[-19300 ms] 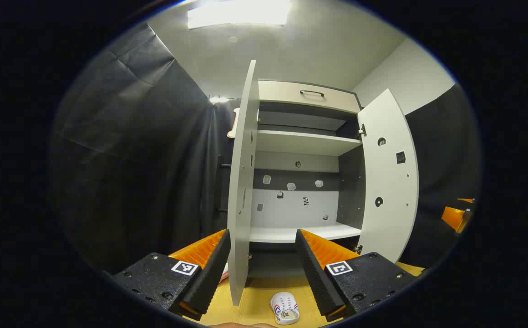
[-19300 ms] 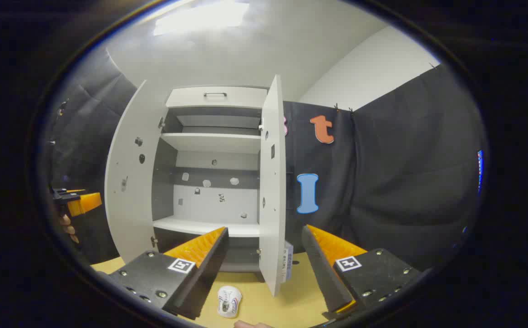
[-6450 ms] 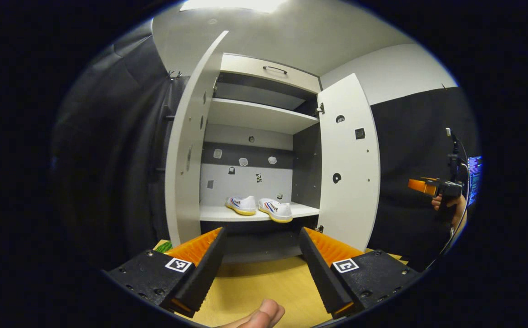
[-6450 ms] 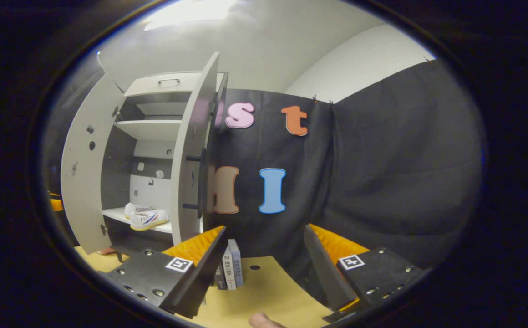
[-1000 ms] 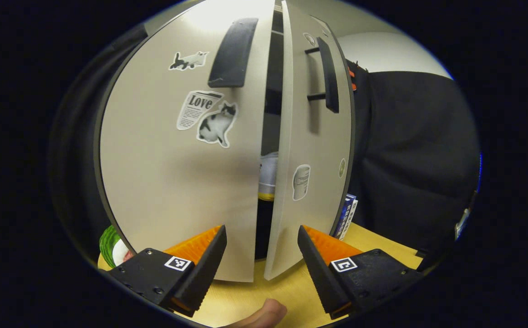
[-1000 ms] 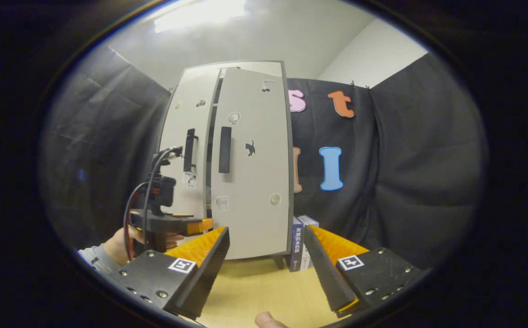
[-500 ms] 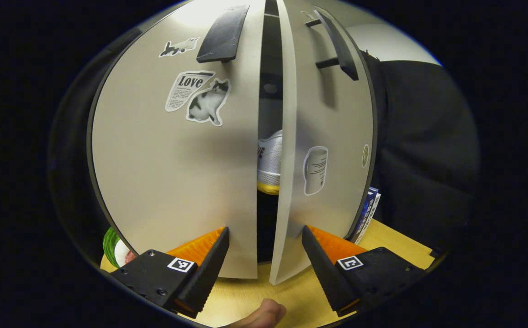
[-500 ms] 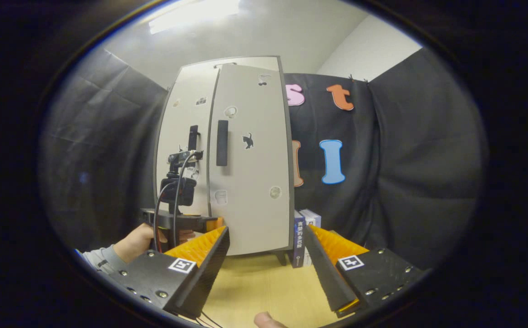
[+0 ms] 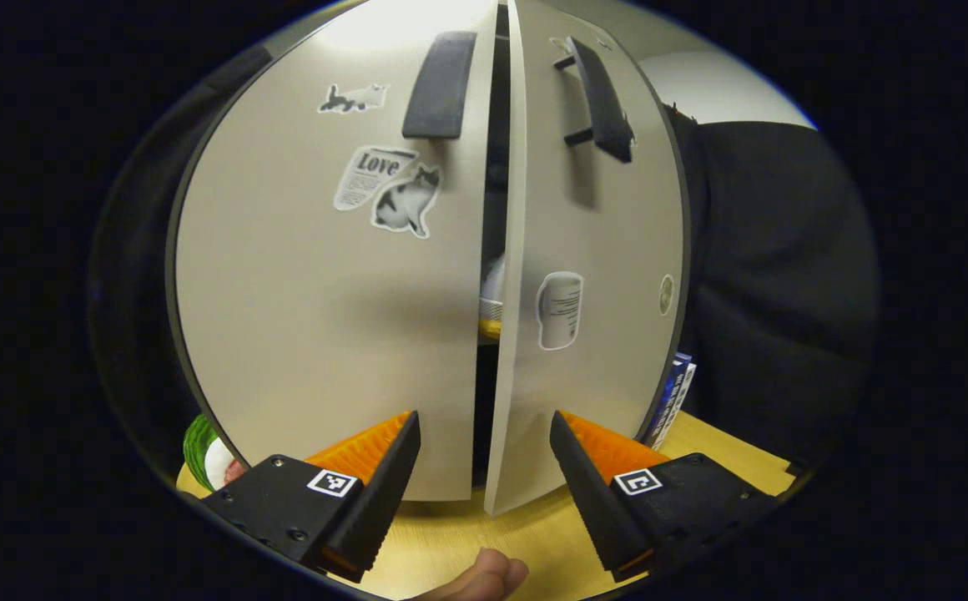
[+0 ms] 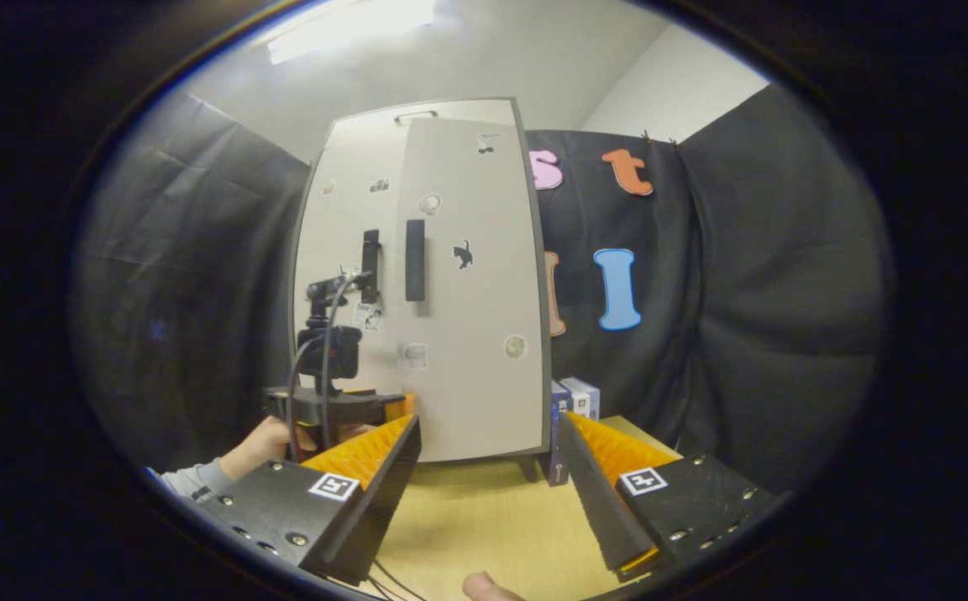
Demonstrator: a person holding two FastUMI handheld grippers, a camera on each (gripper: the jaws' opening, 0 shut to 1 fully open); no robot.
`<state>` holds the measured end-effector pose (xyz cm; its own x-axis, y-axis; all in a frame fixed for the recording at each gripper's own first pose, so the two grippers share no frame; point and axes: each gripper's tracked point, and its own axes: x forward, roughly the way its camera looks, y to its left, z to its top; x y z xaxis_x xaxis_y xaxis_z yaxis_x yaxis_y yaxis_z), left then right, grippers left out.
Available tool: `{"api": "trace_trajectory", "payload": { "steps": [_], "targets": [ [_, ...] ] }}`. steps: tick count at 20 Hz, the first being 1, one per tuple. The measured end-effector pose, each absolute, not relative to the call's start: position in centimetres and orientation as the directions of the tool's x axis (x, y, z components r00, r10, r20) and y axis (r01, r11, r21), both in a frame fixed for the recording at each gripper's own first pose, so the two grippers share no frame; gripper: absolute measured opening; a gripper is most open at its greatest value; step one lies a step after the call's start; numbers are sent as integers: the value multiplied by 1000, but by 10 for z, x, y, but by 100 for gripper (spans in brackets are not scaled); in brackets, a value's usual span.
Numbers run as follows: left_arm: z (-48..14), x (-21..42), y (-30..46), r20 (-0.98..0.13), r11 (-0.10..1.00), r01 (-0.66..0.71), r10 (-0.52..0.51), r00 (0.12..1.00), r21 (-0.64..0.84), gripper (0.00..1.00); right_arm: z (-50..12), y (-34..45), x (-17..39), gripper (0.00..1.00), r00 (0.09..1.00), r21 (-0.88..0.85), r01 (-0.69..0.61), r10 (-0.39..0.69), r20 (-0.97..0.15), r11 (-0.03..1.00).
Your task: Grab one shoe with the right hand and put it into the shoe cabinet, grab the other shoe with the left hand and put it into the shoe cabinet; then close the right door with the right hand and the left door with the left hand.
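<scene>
Tall pale shoe cabinet [image 10: 451,434] standing on the wooden table [image 10: 484,517], both doors nearly shut with a narrow dark slit between them in the left gripper view. Left door [image 9: 317,317], the one with the cat stickers, swung almost flush; right door [image 9: 592,334] angled out slightly at its free edge. Likely stiff flat panels on hinges, light to swing, so a flat push near the free edge or the black handle [image 9: 438,83] should serve better than a pinch (smooth faces, probably slippery for ridged pads). Left gripper [image 9: 481,492] close to the doors, jaws apart, holding nothing, straddling the gap. Right gripper [image 10: 488,492] farther back from the cabinet, jaws likewise spread and empty. A sliver of white shoe [image 9: 492,288] with a yellow sole visible through the slit, inside the cabinet; the second shoe hidden behind the doors
</scene>
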<state>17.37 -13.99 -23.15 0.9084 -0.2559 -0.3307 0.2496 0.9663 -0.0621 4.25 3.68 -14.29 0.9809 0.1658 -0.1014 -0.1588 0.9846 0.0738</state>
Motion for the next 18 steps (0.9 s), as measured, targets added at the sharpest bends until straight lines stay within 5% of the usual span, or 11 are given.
{"api": "trace_trajectory", "payload": {
  "steps": [18],
  "targets": [
    [-116, -20, -19, -243, 997, 47, -32, 969, 54, 96, -114, 47, 12, 98, 985, 88, -156, 162, -66, 984]
  ]
}}
